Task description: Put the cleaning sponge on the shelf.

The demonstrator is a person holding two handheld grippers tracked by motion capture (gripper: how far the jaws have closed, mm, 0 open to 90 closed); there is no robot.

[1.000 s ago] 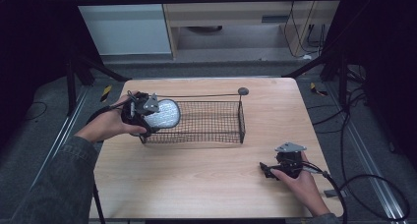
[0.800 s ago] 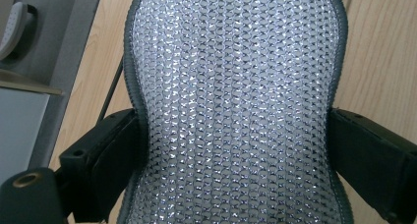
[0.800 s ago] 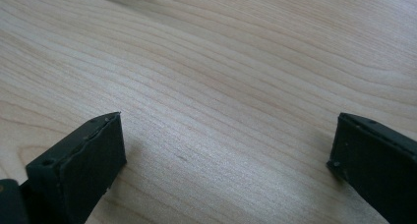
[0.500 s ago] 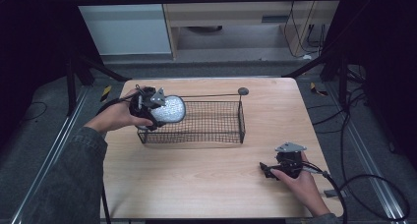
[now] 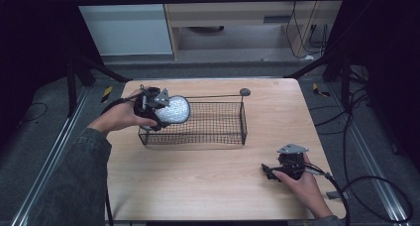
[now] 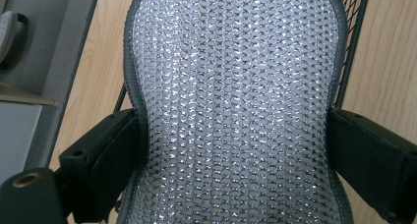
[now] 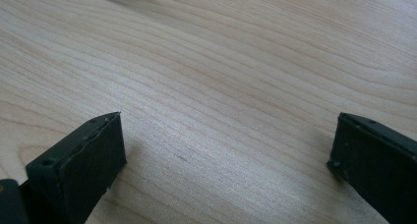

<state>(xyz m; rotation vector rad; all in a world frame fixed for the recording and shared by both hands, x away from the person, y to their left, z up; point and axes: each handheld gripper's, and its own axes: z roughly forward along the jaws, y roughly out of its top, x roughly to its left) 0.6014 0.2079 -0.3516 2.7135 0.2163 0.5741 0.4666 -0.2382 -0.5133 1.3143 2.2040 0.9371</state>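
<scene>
High view: a black wire basket (image 5: 208,124) stands on the wooden desk (image 5: 198,181), toward the far edge and left of centre. The left tongs (image 5: 166,109) are held at the basket's left end, over its rim, clamped on a silvery mesh pad (image 5: 174,110) with a grey border. The left hand (image 5: 121,118) grips the tool body from the desk's left side. The right tongs (image 5: 267,171) rest low on the desk near the near right corner, held by the right hand (image 5: 302,184) — a cable (image 5: 376,206) trails off past the right edge.

Left gripper view: the silvery mesh pad (image 6: 231,106) runs up between the two black jaws, which press on its grey-bordered sides at the narrowed waist. Basket wire (image 6: 351,47) shows just behind the pad at the upper right, with desk wood on both sides.

Right gripper view: the jaws stand wide apart over bare desk grain (image 7: 221,86) — nothing lies between them.
</scene>
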